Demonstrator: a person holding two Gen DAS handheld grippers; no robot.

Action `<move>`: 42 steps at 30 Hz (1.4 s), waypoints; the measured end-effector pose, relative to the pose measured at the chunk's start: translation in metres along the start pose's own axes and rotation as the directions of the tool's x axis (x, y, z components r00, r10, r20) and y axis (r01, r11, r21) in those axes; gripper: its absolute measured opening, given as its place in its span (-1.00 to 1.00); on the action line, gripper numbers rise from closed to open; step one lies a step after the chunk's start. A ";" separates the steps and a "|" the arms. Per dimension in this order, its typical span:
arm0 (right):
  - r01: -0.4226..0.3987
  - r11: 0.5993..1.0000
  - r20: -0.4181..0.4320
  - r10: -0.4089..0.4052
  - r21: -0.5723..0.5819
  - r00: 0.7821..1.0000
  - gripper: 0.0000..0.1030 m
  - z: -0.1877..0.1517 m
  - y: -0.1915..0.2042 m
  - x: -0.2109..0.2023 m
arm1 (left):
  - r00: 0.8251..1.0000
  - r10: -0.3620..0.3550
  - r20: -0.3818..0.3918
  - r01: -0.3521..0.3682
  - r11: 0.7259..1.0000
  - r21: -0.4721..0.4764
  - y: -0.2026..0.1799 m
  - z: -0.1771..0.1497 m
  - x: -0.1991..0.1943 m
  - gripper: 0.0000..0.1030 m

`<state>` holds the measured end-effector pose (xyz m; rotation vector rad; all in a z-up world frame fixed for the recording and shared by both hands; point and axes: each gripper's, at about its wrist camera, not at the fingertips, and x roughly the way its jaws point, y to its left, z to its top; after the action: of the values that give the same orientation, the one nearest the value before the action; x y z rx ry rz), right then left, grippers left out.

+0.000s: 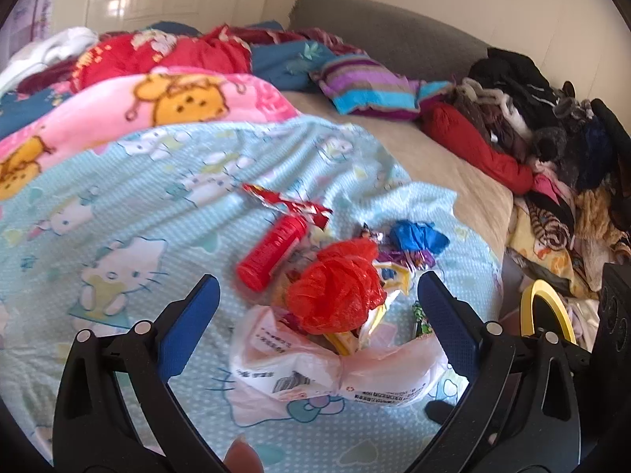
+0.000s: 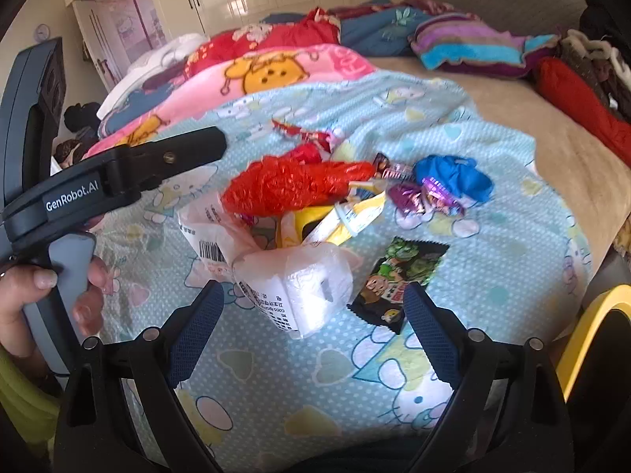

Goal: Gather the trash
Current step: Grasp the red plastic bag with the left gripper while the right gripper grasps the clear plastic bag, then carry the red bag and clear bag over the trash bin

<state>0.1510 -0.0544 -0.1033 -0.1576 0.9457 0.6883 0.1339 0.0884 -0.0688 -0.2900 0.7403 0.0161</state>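
A heap of trash lies on the light blue cartoon-cat sheet point(image 1: 118, 216). A pink-white plastic bag point(image 1: 315, 370) sits nearest, with a crumpled red plastic bag point(image 1: 335, 287) on top of it. Behind them lie a red tube point(image 1: 272, 252), a red wrapper point(image 1: 288, 201), a blue crumpled bag point(image 1: 418, 236) and purple wrappers point(image 1: 410, 258). My left gripper point(image 1: 318, 278) is open, its blue pads on either side of the heap. My right gripper point(image 2: 313, 287) is open just short of the white bag point(image 2: 299, 283). A black-green snack packet point(image 2: 398, 276) lies by its right finger.
A hand point(image 2: 39, 295) holds the left gripper's handle at the left of the right wrist view. A yellow-rimmed object point(image 2: 599, 315) stands off the bed's right edge. Clothes point(image 1: 552, 138) are piled on the right. Blankets point(image 1: 157, 106) and a striped pillow point(image 1: 366, 86) lie behind.
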 end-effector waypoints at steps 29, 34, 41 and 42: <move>-0.077 0.997 0.029 0.076 0.015 0.997 -0.24 -0.011 0.005 -0.012 | 0.995 -0.099 0.023 0.100 0.994 -0.045 0.001 0.012 -0.014 -0.87; -0.083 0.996 0.075 0.082 0.015 0.994 -0.24 -0.017 0.008 -0.028 | 0.993 -0.092 0.080 0.097 0.994 -0.050 0.003 0.023 -0.036 -0.87; -0.084 0.996 0.126 0.082 0.011 0.989 -0.25 -0.023 0.014 -0.048 | 0.986 -0.107 0.125 0.112 0.993 -0.041 -0.003 0.031 -0.057 -0.87; -0.083 0.996 0.132 0.081 0.015 0.988 -0.25 -0.023 0.013 -0.050 | 0.986 -0.109 0.128 0.115 0.993 -0.039 -0.004 0.031 -0.059 -0.87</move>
<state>0.1077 -0.0778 -0.0755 -0.0545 0.8360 0.7554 0.1115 0.0981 -0.0064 -0.3710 0.5978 -0.0549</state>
